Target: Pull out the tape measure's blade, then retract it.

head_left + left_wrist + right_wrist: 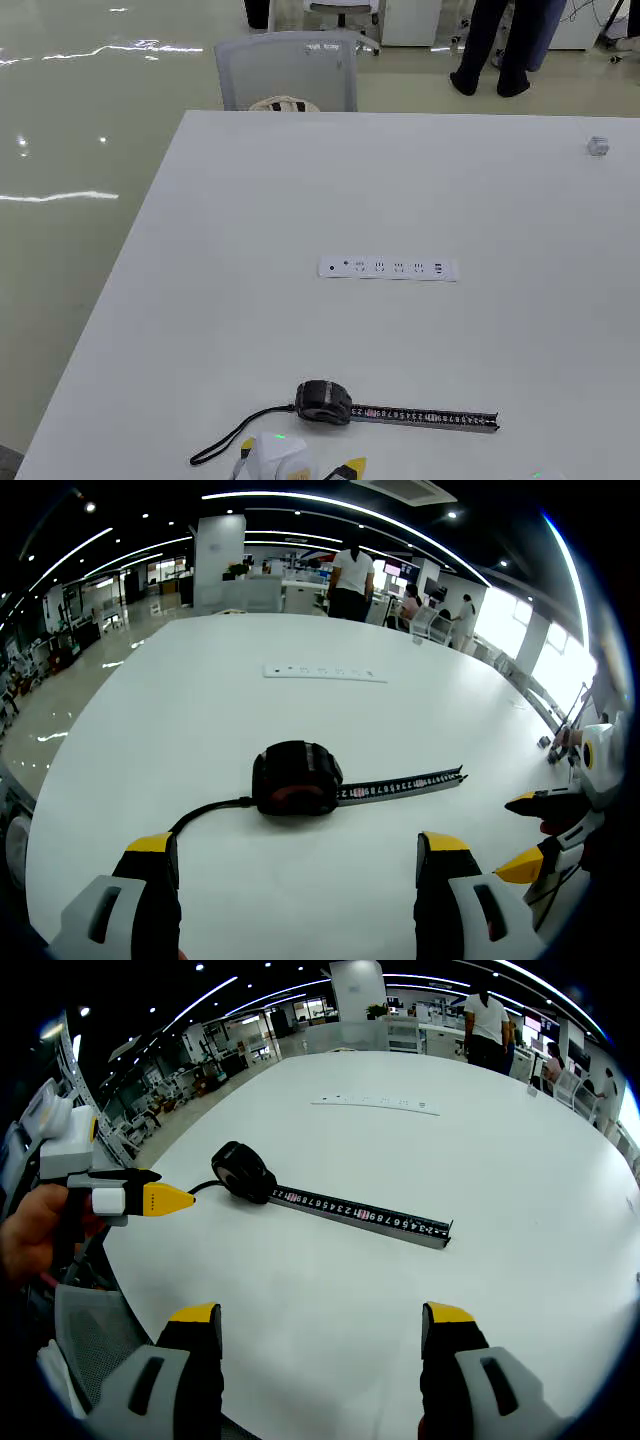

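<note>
A power strip (388, 268) lies well beyond the tape measure (323, 401), its blade (425, 417) extended along the table (230, 260); left gripper (297, 845) and right gripper (322, 1312) hover near, jaws spread.

Head above, gripper views low, tape measure (323, 401) shared

A claw (300, 462) is cut off by the head view's lower edge (a person (500, 45) by its upper); a small object (597, 146) cannot be identified.

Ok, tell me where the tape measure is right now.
Head view: the tape measure lies by the near edge of the table, blade out rightward, with the power strip beyond it.
</note>
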